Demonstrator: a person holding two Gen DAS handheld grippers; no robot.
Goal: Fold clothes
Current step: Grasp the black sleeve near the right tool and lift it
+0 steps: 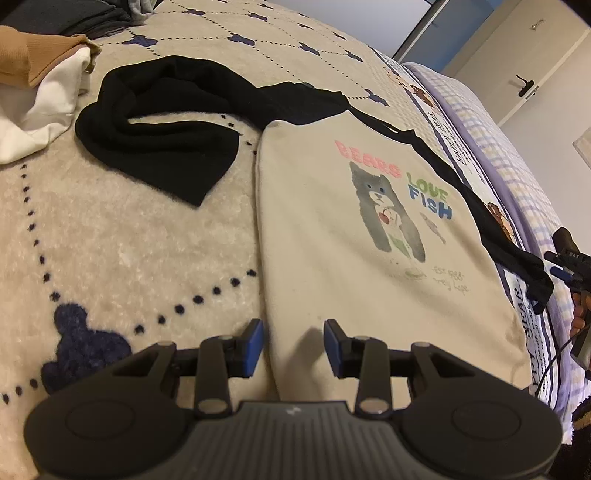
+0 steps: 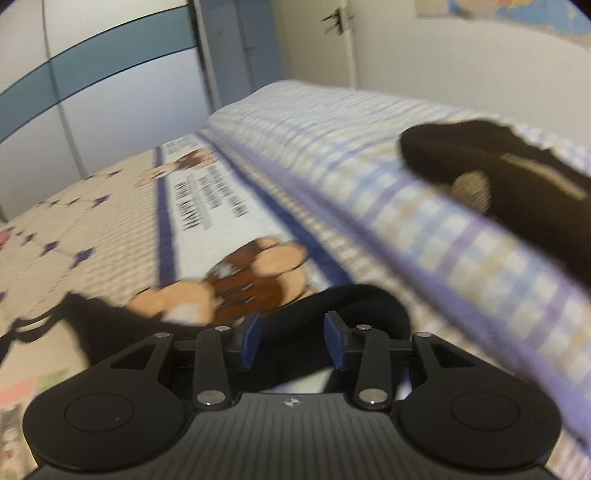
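Note:
A cream sweatshirt (image 1: 332, 258) with a grey bear print and the words "BEARS LOVE FISH" lies flat on the bed. My left gripper (image 1: 293, 332) hangs over its near left edge, jaws apart, and a low ridge of cream cloth lies between the pads without being pinched. A black garment (image 1: 166, 129) lies crumpled behind the sweatshirt, and a thin black part of it (image 1: 498, 236) runs along the sweatshirt's right side. In the blurred right wrist view, my right gripper (image 2: 291, 325) stands open over that black cloth (image 2: 332, 306). It also shows in the left wrist view, at the right edge.
The bed carries a beige fleece blanket (image 1: 110, 258) with navy bear shapes. White and tan clothes (image 1: 44, 92) and a dark pile (image 1: 74, 18) sit at the far left. A purple checked duvet (image 2: 406, 166) with a dark brown item (image 2: 517, 184) lies on the right. Cupboard doors stand behind.

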